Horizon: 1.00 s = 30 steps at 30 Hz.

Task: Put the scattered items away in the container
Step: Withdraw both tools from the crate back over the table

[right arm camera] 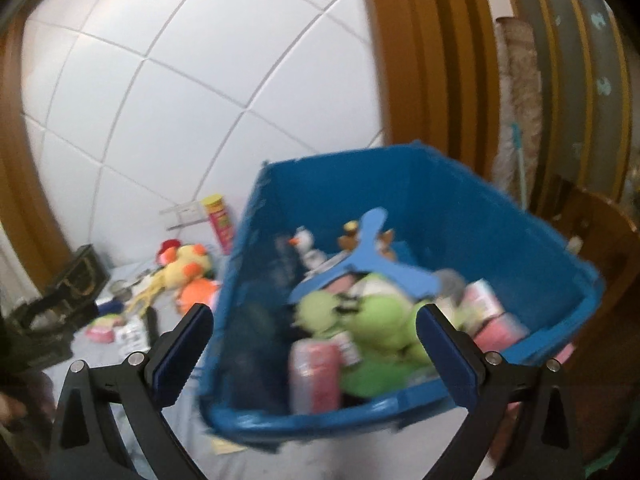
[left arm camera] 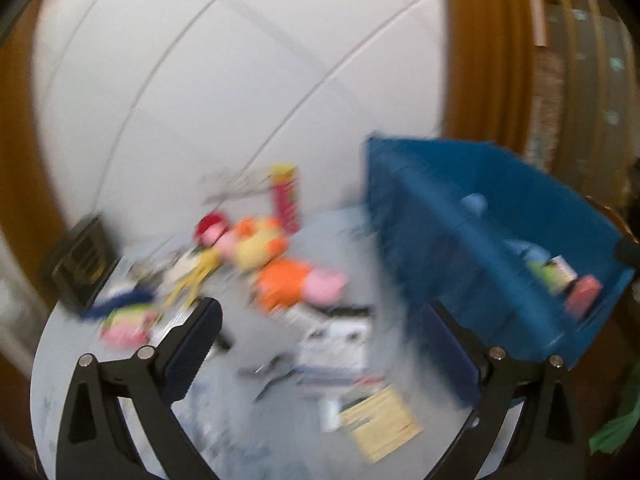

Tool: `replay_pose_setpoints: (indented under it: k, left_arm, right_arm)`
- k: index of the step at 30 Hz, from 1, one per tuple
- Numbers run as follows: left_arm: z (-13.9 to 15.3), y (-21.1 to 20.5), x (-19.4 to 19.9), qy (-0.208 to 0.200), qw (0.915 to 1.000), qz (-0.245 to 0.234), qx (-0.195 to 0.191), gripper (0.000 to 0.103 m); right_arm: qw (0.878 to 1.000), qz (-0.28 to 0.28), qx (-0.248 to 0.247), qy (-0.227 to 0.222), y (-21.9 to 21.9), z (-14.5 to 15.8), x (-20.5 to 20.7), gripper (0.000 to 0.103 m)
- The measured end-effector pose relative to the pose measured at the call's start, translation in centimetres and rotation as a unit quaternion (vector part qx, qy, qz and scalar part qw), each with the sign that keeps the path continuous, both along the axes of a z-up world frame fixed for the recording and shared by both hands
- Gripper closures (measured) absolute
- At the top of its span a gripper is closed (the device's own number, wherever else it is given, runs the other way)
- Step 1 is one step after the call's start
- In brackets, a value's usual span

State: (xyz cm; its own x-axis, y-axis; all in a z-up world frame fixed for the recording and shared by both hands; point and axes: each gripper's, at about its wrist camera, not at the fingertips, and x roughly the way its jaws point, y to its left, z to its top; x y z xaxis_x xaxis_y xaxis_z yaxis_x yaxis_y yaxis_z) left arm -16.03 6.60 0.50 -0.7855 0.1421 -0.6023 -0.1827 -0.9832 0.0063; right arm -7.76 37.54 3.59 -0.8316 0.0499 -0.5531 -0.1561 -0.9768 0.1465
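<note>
Both claws empty, jaws spread wide. Right claw [right arm camera: 314, 344] hovers over the open blue plastic bin [right arm camera: 440, 216], likely the drop position; nothing is between its pads. Bin already holds a green plush toy [right arm camera: 376, 320], pink packets [right arm camera: 316, 372] and a blue flat hanger-shaped piece [right arm camera: 372, 256]. Left claw [left arm camera: 320, 344] points at the clutter left on the grey desk [left arm camera: 80, 380]: orange-and-yellow plush doll [left arm camera: 272, 256], red tall snack canister [left arm camera: 286, 196], yellow printed card [left arm camera: 380, 420], so probably lining up the next pick. Left view heavily blurred
</note>
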Motion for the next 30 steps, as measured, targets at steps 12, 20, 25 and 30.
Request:
replay_pose_setpoints:
  k: [12,20,25,30]
  left_arm:
    - [-8.1,-18.2,1.0,-0.082,0.9882,0.129,0.010,0.002]
    - [-11.3,-22.7,-1.0,-0.146,0.9721,0.179,0.041,0.002]
    - [-12.1,-24.0,-3.4,-0.159,0.9675,0.193,0.038,0.002]
    - [-12.0,-24.8,-7.5,-0.151,0.9703,0.188,0.019,0.005]
  right_arm:
    - [0.997,0.071,-0.008,-0.008,-13.4,-3.5,-2.4,0.000]
    - [0.988,0.147,0.007,-0.044,-18.7,-6.1,-8.0,0.000]
    - [0.980,0.184,-0.010,-0.074,-20.4,-9.2,-13.3,0.000]
    - [0.977,0.179,-0.007,-0.113,-22.4,-11.8,-18.5,0.000]
